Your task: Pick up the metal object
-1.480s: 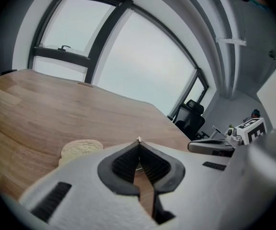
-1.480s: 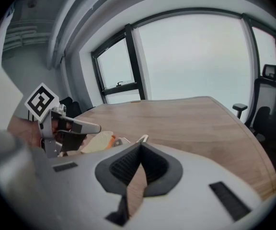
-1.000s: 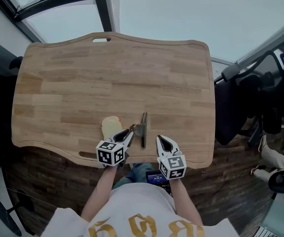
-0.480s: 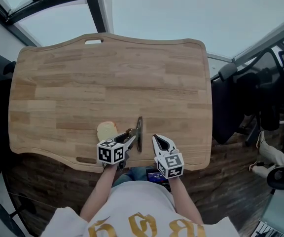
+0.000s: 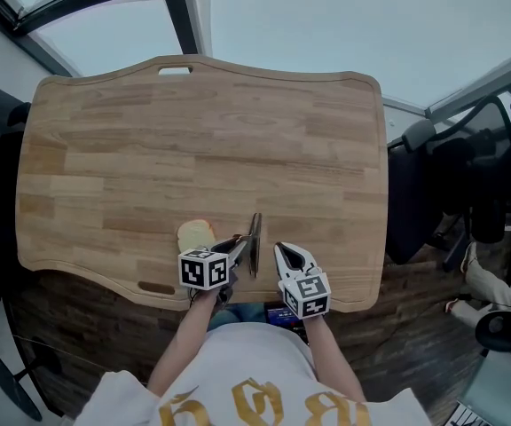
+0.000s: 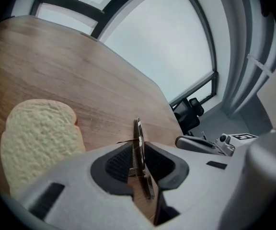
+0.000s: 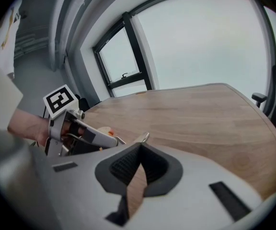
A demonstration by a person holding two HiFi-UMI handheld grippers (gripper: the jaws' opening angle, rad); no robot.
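Observation:
The metal object [image 5: 255, 242] is a long thin flat piece near the front edge of the wooden table [image 5: 220, 131]. My left gripper [image 5: 238, 246] reaches it from the left. In the left gripper view it stands edge-on [image 6: 138, 133] between the dark pads, and the left gripper [image 6: 138, 146] is closing with its pads pressed against it. A slice of bread [image 5: 195, 234] lies on the table just left of that gripper. My right gripper [image 5: 284, 252] hovers a little right of the metal object, shut and empty, with the object's tip [image 7: 143, 138] just beyond its jaws.
A dark office chair [image 5: 451, 176] stands off the table's right side. The table has a slot handle at the far edge [image 5: 176, 70] and another at the near edge [image 5: 156, 287]. Black window frames [image 5: 171, 7] lie beyond the far edge.
The left gripper stays at the metal object, beside the bread. The right gripper holds its place. The head view has shifted a little.

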